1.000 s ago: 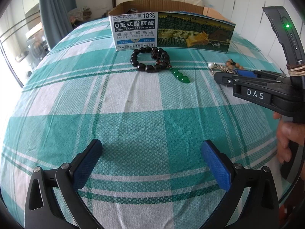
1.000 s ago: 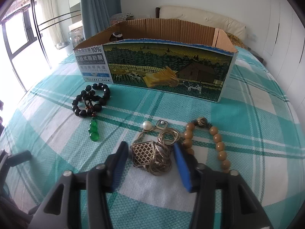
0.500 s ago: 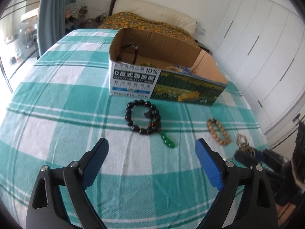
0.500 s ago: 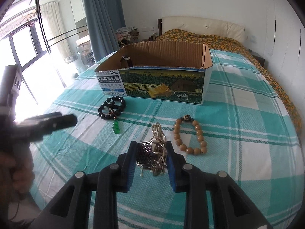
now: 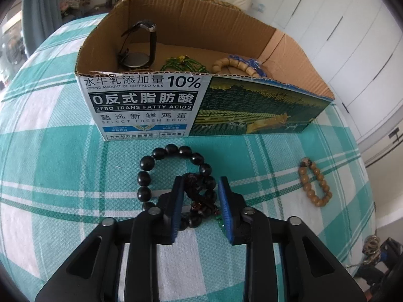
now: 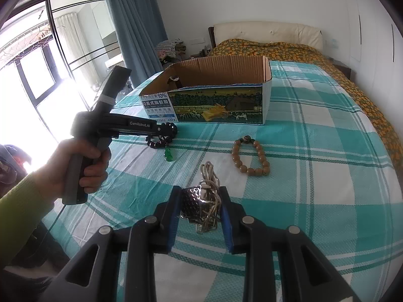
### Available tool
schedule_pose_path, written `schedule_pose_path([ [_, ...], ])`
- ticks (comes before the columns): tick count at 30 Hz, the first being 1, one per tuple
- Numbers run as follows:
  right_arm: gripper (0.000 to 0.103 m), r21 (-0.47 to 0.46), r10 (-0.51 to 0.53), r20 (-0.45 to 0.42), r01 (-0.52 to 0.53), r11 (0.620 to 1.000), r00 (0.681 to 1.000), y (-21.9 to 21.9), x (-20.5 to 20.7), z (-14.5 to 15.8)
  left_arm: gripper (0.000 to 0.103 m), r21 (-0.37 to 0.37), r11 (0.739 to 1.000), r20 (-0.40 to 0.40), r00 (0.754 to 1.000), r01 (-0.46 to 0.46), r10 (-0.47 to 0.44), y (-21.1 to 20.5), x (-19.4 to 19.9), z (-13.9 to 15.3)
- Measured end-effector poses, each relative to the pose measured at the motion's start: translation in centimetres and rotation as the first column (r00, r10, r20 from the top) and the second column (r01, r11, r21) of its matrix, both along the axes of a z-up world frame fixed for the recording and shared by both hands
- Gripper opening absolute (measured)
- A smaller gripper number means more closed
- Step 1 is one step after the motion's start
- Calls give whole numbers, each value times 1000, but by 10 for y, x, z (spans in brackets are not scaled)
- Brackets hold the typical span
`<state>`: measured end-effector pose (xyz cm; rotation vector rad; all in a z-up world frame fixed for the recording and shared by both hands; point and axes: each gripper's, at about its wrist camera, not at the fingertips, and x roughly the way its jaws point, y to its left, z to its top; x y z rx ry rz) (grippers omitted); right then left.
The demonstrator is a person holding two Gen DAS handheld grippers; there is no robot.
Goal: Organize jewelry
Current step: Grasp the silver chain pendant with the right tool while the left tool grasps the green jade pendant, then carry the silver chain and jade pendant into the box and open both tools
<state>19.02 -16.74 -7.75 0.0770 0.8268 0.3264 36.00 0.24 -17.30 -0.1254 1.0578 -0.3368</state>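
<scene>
1. Just ahead of the left gripper [image 5: 199,201], the cardboard box [image 5: 252,110] already holds a watch [image 5: 141,50], a green bead string [image 5: 183,63] and a pale bead bracelet [image 5: 234,64], so part of the sorting looks done.
2. Between that gripper's blue pads lies the knotted part of the black bead bracelet [image 5: 173,166], which rests on the checked cloth [image 5: 63,163]. Its jaws are closing round it; whether the pads press yet I cannot tell.
3. The right gripper [image 6: 200,209] pinches a tangle of metal chain jewelry [image 6: 209,201], which seems lifted a little off the cloth.
4. Ahead and to the right of the right gripper, a tan bead bracelet [image 6: 252,156] lies untouched, near the box. By my reckoning three pieces remain to go in: the black, the chain, the tan.
5. Compared with a second ago, the left gripper was spread wide and well short of the black bracelet; now it straddles it, nearly closed. The right gripper then sat around the chain on the cloth; now it has tightened and raised it, and the box looks farther ahead of it.
</scene>
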Motion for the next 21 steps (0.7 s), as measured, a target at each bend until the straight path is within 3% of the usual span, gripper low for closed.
schedule_pose_path([
  [1, 29, 2, -4, 3, 4, 1000, 1000, -1, -1, 2, 7, -15, 1000, 9, 1000, -3, 3, 1, 0, 1],
  [5, 29, 18, -23, 14, 22, 1000, 1000, -11, -7, 9, 6, -59, 998, 12, 1000, -26, 27, 13, -5, 13],
  [11, 29, 34, -59, 17, 58, 998, 998, -24, -12, 11, 6, -148, 989, 96, 995, -12, 26, 32, -47, 60],
  [16, 29, 27, -65, 22, 64, 998, 998, -28, -14, 13, 6, -149, 989, 143, 990, 6, 16, 35, -86, 87],
  [21, 29, 20, -52, 27, 51, 998, 998, -25, -17, 20, 6, -137, 991, 161, 987, 6, 16, 32, -108, 95],
])
